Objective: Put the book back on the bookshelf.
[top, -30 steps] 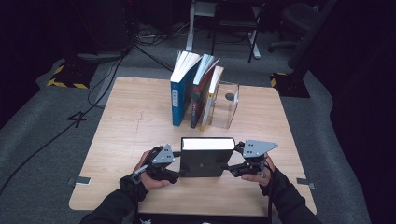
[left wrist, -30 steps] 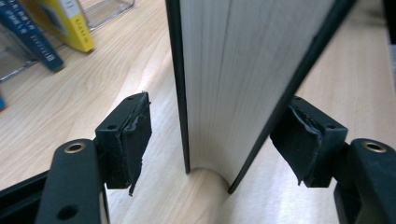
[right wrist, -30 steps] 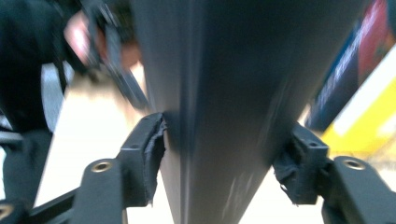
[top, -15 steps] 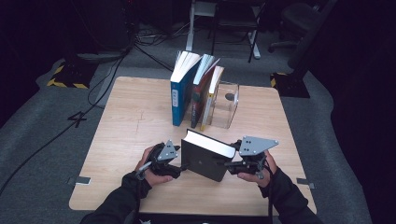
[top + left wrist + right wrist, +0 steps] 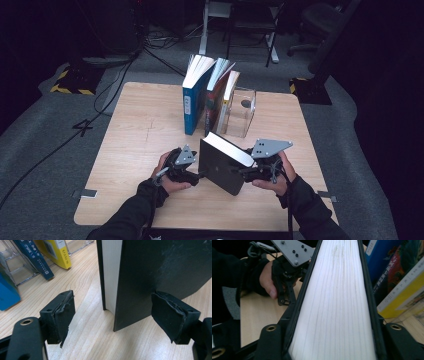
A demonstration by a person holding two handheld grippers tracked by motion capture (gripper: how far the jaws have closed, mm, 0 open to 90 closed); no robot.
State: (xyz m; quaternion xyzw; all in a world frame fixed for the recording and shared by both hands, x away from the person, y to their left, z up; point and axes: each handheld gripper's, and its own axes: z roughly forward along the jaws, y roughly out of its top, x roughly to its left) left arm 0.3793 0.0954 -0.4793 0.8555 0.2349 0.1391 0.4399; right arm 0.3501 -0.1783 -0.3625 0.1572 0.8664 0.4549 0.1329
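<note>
Two claws are working: right claw (image 5: 241, 171) is clamping the black book (image 5: 222, 165), left claw (image 5: 197, 175) opening, pads apart beside its cover.

White "4" marked on the grey floor (image 5: 82, 127) at left of the high view, print on the book spines (image 5: 37, 258) too small to read

the black book (image 5: 160, 267) is cut off at the top edge of the left gripper view; printing on the standing books' spines (image 5: 187, 106) is too small to be read.
</note>
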